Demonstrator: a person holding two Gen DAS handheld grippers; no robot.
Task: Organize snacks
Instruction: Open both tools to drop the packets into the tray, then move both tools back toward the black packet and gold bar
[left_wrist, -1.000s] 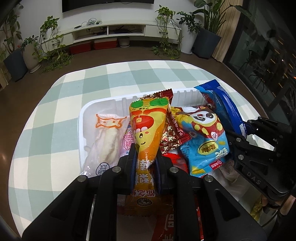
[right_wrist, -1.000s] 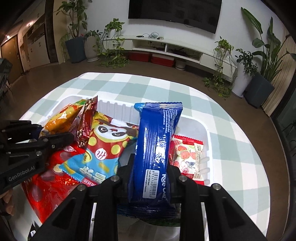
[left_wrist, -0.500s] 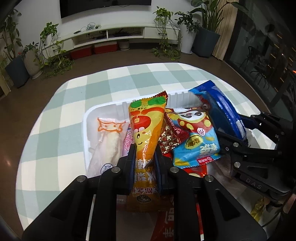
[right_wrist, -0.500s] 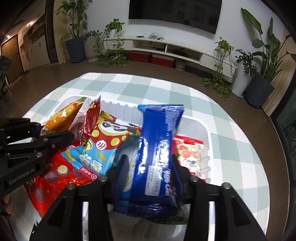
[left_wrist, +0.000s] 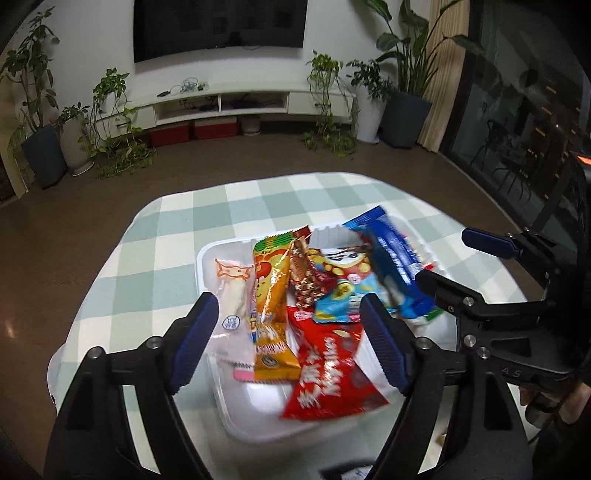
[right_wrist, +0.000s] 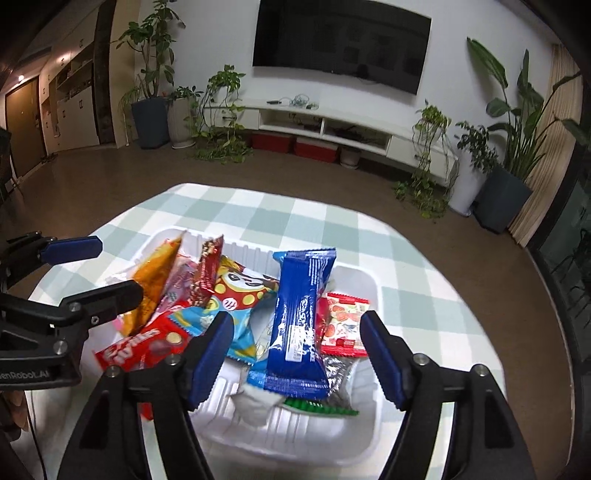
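Above the white tray of snacks, my left gripper and right gripper are both spread wide, holding nothing.

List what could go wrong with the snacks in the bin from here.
The blue packet stands propped on the other packs in the white bin, so a nudge could tip it over the rim. The red bag overhangs the near edge and might slide out. Both grippers, left and right, hang open close above; a careless move could snag a wrapper.
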